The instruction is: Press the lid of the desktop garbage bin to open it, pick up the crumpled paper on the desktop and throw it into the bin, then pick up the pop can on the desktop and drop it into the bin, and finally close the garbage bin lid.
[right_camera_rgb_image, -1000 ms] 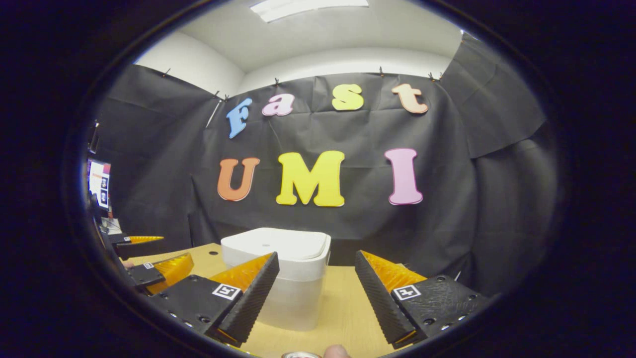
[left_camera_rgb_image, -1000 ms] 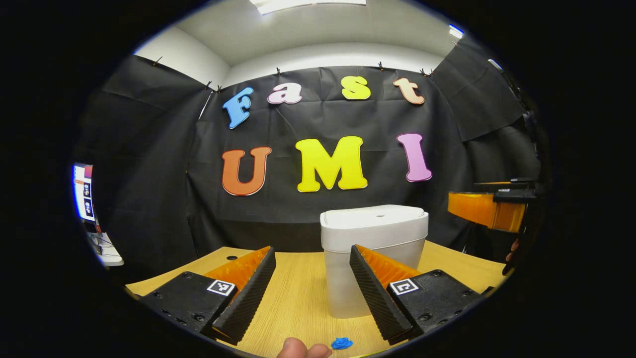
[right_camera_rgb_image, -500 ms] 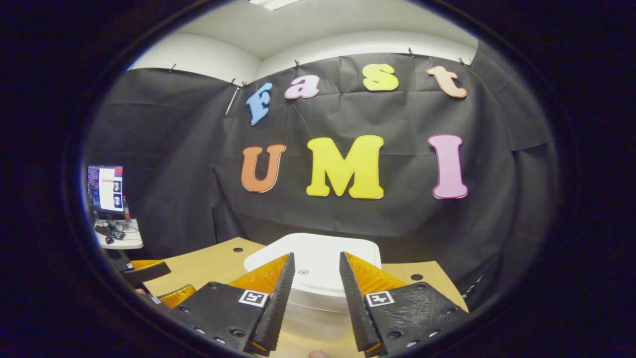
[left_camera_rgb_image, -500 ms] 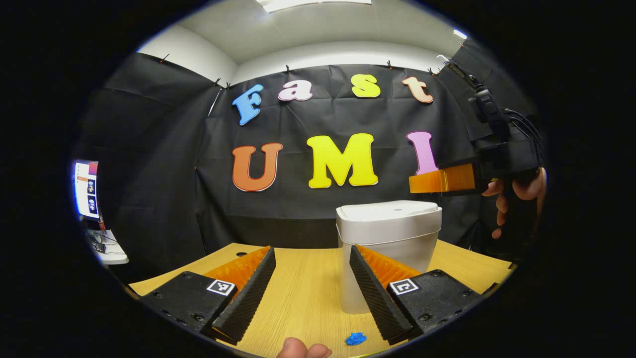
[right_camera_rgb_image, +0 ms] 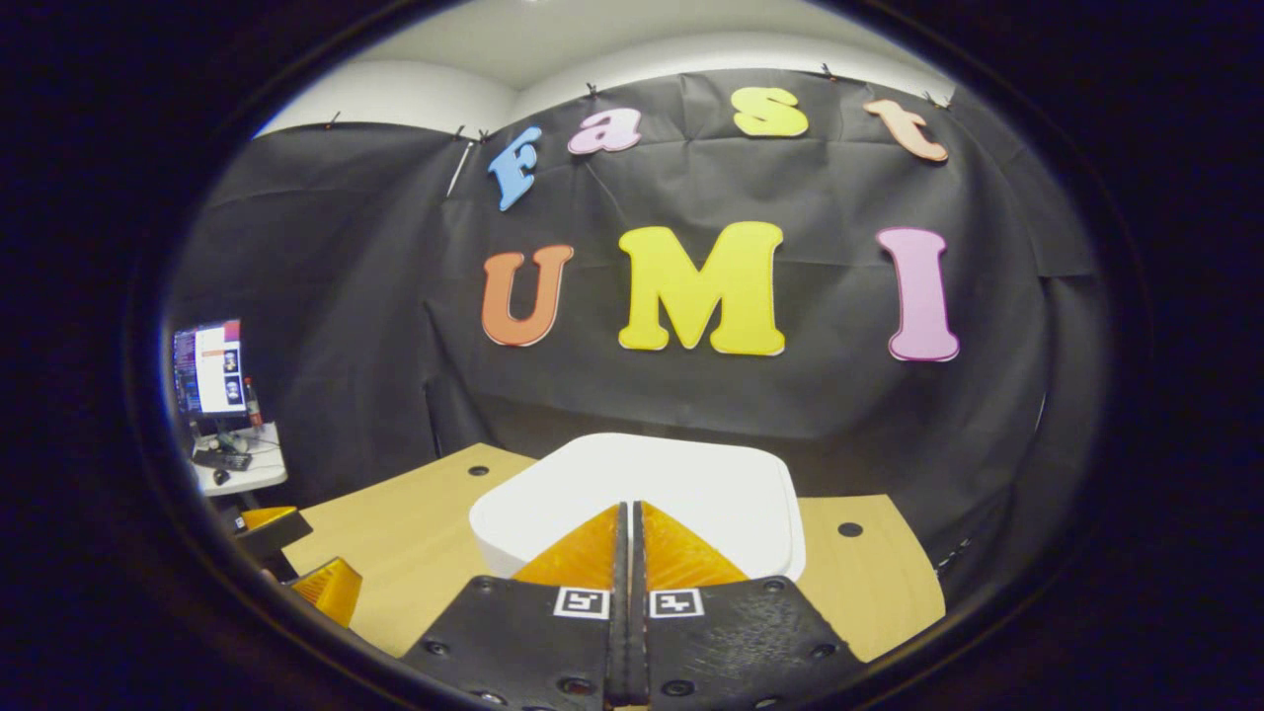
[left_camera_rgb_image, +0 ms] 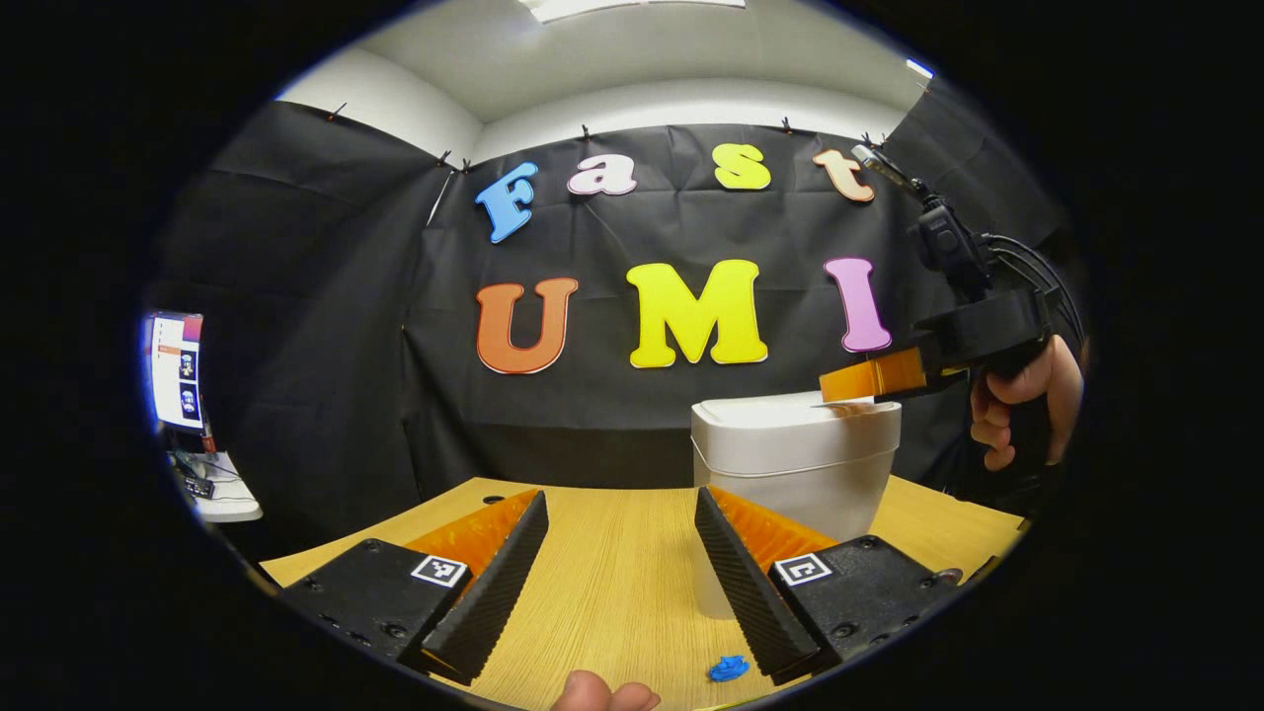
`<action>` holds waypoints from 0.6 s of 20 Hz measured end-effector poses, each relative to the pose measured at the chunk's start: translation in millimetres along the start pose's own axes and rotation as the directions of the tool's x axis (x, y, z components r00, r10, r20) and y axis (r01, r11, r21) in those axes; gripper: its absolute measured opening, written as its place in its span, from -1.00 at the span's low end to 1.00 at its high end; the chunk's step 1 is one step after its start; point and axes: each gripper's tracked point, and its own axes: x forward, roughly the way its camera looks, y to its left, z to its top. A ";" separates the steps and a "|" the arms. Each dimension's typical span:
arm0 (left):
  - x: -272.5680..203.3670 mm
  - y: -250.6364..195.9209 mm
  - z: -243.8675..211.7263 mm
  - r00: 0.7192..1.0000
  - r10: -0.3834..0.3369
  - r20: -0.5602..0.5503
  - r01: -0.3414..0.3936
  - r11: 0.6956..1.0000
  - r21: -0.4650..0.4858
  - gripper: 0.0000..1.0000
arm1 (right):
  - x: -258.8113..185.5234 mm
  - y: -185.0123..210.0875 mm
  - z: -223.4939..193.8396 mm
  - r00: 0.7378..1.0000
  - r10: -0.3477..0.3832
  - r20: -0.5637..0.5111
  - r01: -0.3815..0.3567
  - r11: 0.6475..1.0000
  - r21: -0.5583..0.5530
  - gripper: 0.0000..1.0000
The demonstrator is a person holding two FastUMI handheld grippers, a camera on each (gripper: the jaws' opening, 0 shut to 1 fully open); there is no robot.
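A: Where's the white garbage bin (left_camera_rgb_image: 796,464)?
B: Upright on the wooden desk (left_camera_rgb_image: 612,583), lid (right_camera_rgb_image: 642,484) flat on top.
A: Grippers?
B: Right gripper (right_camera_rgb_image: 629,513), fingers pressed together, tips over the lid. Left gripper (left_camera_rgb_image: 620,538) spread apart, holding nothing; blue crumpled paper (left_camera_rgb_image: 728,669) lies near it.

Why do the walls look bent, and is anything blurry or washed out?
Left gripper view: the fisheye lens bows the wall; the ceiling light glares; the bin looks sharp. Right gripper view: same bending; the bin lid is washed out to plain white beyond the right gripper; the monitor glows, small and blurry.
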 end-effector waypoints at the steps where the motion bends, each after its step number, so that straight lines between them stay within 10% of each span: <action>1: 0.7 -0.8 -1.2 1.000 -0.002 -0.002 0.002 1.000 -0.001 0.94 | 2.6 0.2 1.3 1.000 0.003 0.002 -0.003 1.000 0.006 -0.99; 12: 3.0 -14.9 -28.0 0.998 -0.044 -0.043 0.043 0.999 -0.027 0.93 | -12.6 -4.4 11.3 0.998 0.047 0.053 -0.052 0.993 0.105 -0.98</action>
